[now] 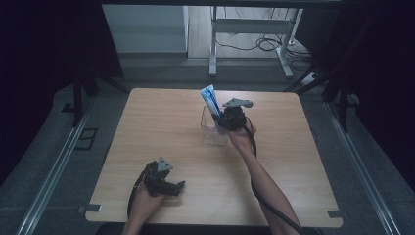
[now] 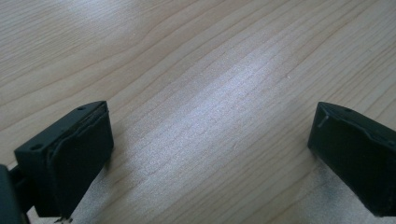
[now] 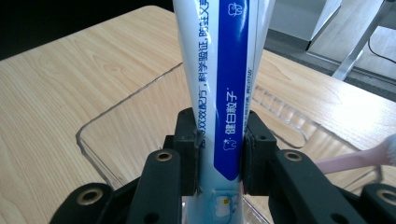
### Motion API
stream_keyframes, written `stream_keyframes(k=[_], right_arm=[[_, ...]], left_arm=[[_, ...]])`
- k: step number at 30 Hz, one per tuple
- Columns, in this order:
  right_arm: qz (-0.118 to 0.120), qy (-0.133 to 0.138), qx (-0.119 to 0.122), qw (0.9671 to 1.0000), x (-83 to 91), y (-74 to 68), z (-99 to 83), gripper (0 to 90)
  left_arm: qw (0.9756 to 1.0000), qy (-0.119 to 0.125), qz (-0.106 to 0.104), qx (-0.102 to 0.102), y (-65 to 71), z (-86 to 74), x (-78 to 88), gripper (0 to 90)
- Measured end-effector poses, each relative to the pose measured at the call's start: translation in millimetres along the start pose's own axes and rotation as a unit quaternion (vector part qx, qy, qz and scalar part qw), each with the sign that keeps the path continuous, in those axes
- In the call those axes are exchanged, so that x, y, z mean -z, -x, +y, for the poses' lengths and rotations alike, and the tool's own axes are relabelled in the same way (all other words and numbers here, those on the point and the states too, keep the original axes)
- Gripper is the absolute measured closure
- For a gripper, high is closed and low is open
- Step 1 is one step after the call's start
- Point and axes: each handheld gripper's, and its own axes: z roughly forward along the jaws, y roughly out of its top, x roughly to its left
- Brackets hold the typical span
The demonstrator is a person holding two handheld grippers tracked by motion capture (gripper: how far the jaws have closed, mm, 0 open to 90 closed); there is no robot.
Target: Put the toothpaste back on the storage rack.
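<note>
A blue and white toothpaste tube [image 3: 224,84] stands upright between the jaws of my right gripper [image 3: 222,154], whose pads press on both its sides. The tube [image 1: 209,98] reaches down into a clear plastic box [image 1: 210,133] at the middle of the wooden table [image 1: 161,127]; my right gripper [image 1: 226,121] hangs over that box. A pink toothbrush handle [image 3: 355,158] lies inside the box [image 3: 116,140], to the right of the tube. Near the table's front edge rests my left gripper [image 1: 177,188], and in its own view its jaws [image 2: 210,154] stand wide apart over bare wood.
Beyond the table's far edge stands a white desk frame [image 1: 254,44] with cables on the floor. Metal rails [image 1: 54,171] run along both sides of the table. Bare wood stretches to the left of the box.
</note>
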Motion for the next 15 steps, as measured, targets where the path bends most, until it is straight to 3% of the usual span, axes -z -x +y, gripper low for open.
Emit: stream_keyframes(k=[15], right_arm=[[-0.001,-0.033,0.009,0.9994,-4.6,1.2,-6.0,68.9]], left_arm=[[1.0,0.0,0.0,0.0,0.0,0.0,0.0,0.3]])
